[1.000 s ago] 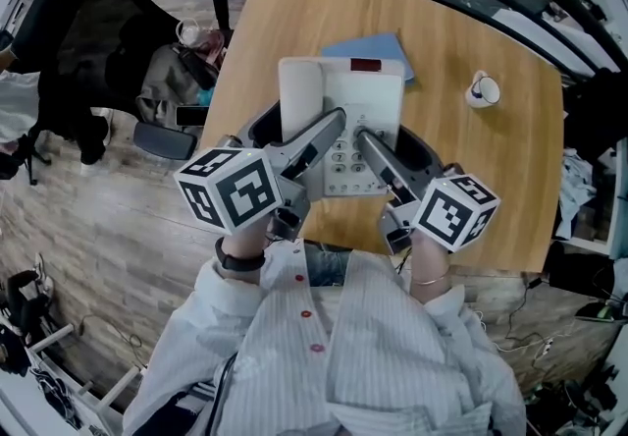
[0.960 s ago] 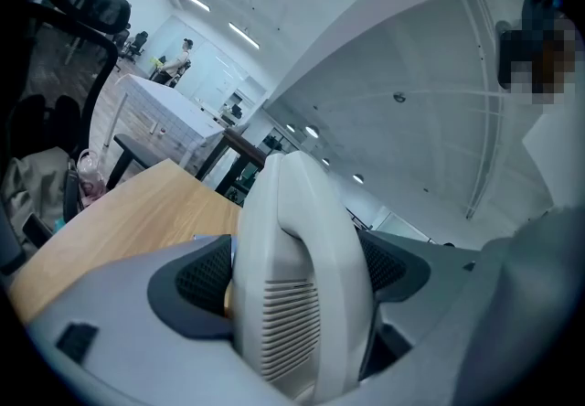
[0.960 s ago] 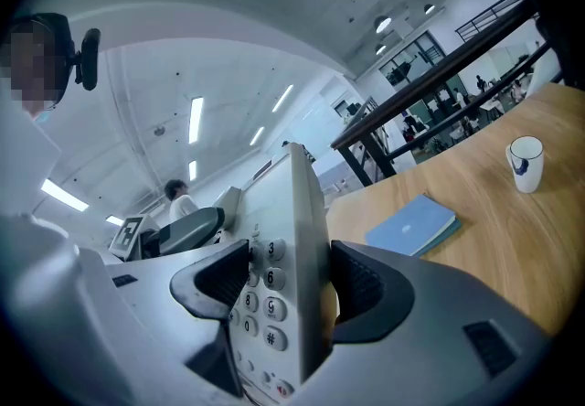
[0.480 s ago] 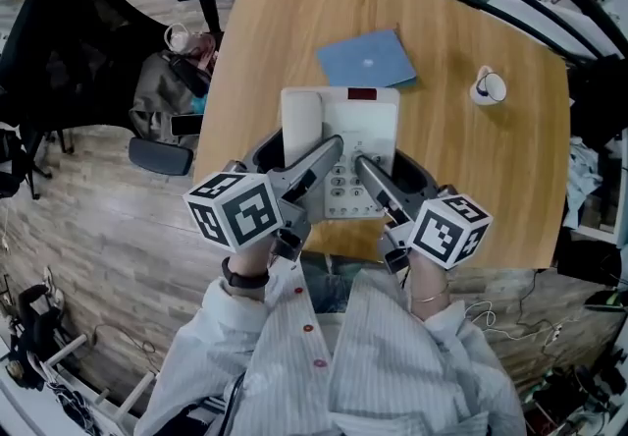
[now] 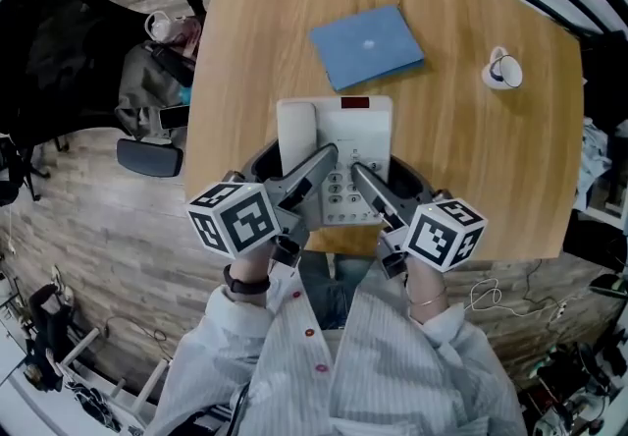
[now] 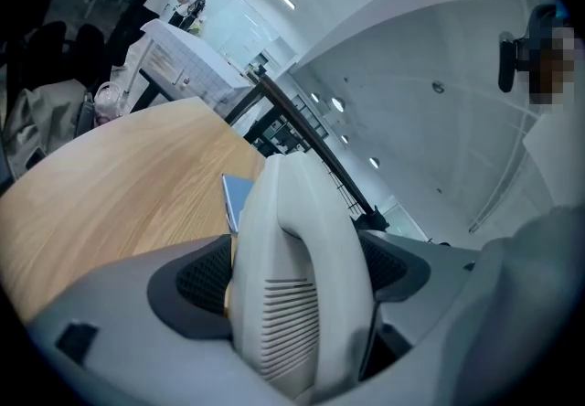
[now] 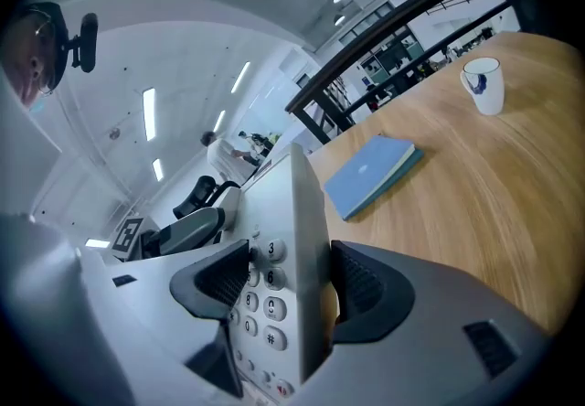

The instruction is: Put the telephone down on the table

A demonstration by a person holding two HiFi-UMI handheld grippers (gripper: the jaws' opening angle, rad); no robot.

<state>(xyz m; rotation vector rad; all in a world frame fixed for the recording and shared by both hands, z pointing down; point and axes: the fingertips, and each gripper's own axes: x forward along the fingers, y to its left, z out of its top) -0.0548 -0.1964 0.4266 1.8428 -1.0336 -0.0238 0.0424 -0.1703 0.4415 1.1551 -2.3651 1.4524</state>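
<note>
The likeliest slip is at the left hand-held gripper (image 5: 324, 161): its jaws clamp the handset (image 6: 292, 285), which could lift from its cradle if the hands lower unevenly. The right hand-held gripper (image 5: 361, 175) pinches the telephone (image 5: 345, 130) at its keypad edge. It hangs by the desk's (image 5: 471, 159) near edge, contact unclear, so an early release could tip it off.

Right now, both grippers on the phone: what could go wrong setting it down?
1. The left gripper clamps the handset, probably loose in its cradle; uneven lowering could pull it off the telephone.
2. The telephone is held close to the table's near edge; set down here, it might overhang.
3. The blue book lies just beyond; pushing forward could land on it.
</note>
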